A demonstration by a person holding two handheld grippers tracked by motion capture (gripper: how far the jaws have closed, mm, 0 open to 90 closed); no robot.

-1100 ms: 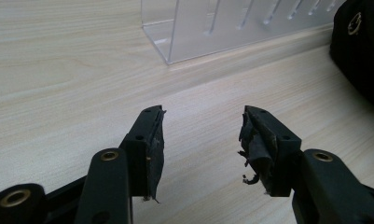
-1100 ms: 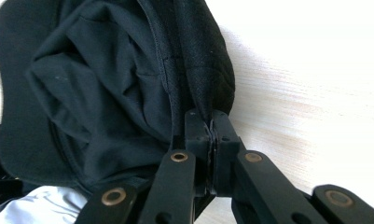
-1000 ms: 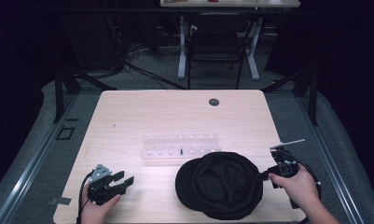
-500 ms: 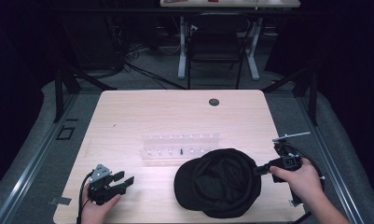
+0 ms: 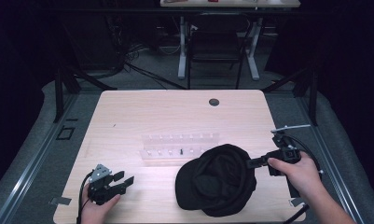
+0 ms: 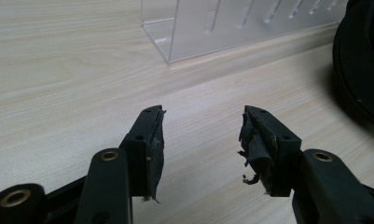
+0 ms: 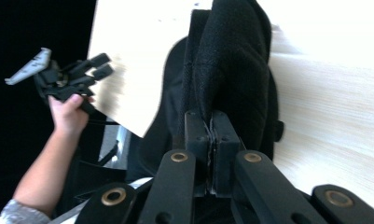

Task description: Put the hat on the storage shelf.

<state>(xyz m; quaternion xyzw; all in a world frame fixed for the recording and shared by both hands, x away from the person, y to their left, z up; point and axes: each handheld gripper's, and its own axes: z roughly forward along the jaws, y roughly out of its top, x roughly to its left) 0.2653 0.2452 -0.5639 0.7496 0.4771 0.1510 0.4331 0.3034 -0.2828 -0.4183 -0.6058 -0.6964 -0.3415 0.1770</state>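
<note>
A black cap [image 5: 217, 179] lies at the front right of the wooden table [image 5: 152, 112], its right side raised off the surface. My right gripper [image 5: 252, 162] is shut on the cap's right edge. In the right gripper view the jaws [image 7: 211, 119] pinch the cap's fabric [image 7: 236, 60], which hangs in front of them. My left gripper [image 5: 124, 179] rests low at the front left, apart from the cap. It stands open in the left gripper view [image 6: 202, 116], with bare table between the worn pads [image 6: 254, 135].
A clear plastic rack [image 5: 180, 145] with small pegs stands mid-table just behind the cap, also seen as the clear rack [image 6: 231, 23]. A dark round hole [image 5: 214, 101] sits near the far edge. Dark floor and frame legs surround the table.
My right gripper has risen with the cap's edge, lifting that side and bunching the cap toward the left. The left gripper has stayed still.
</note>
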